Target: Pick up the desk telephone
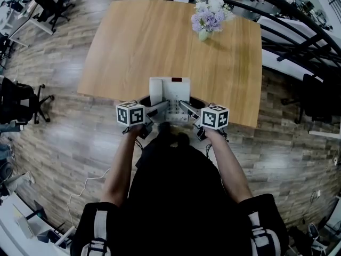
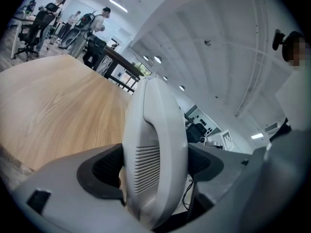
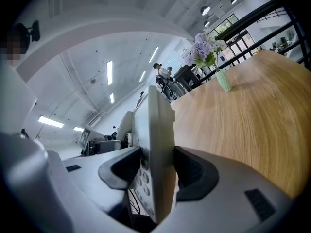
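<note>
A: Head view, quick: desk telephone (image 1: 169, 92) at the near edge of the table (image 1: 133, 41), left gripper (image 1: 159, 110) and right gripper (image 1: 185, 107) on its two sides. Lifted yet?
B: Can't tell from up here. I'd raise both hands together and hold it level so the handset doesn't slide off its cradle
A: Left gripper view: jaws clamped on the handset (image 2: 154, 149), pads pressing either side of its slotted end
B: Solid bite, but that hand only has the handset, so I wouldn't let it lead
A: Right gripper view: jaws clamped on the phone's right edge, keypad (image 3: 141, 178) just inside one pad. Thin grip, so watch for tilt
B: Any writing?
A: None legible. The red patch (image 1: 176, 80) at the phone's top is too small to read, the marker cubes (image 1: 130, 113) carry only black-and-white squares, and the vase of flowers (image 1: 209, 16) is plain
</note>
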Demonstrator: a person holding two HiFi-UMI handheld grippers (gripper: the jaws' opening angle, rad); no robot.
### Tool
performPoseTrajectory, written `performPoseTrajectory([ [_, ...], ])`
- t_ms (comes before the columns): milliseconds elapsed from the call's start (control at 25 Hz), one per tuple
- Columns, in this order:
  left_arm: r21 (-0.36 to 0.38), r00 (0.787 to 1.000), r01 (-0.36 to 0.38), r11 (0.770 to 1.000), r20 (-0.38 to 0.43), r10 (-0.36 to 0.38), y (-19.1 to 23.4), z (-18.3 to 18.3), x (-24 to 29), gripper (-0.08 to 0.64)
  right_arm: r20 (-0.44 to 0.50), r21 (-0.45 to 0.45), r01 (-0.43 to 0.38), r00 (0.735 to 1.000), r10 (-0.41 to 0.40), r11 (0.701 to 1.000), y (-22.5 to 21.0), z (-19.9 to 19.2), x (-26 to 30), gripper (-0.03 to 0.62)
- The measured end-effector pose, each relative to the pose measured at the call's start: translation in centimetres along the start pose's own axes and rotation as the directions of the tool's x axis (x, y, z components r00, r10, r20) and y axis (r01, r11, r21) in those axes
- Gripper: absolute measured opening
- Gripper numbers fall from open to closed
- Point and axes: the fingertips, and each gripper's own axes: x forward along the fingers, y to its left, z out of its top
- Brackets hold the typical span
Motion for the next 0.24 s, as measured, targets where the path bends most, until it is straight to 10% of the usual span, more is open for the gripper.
performPoseTrajectory([
  [240, 0.01, 1.0, -0.006, 1.0, -0.007, 0.006, -0.52, -0.15, 0.29, 0.388, -0.001, 0.0, -0.005, 1.0, 0.005, 1.0, -0.13, -0.04, -0.56, 0.23],
])
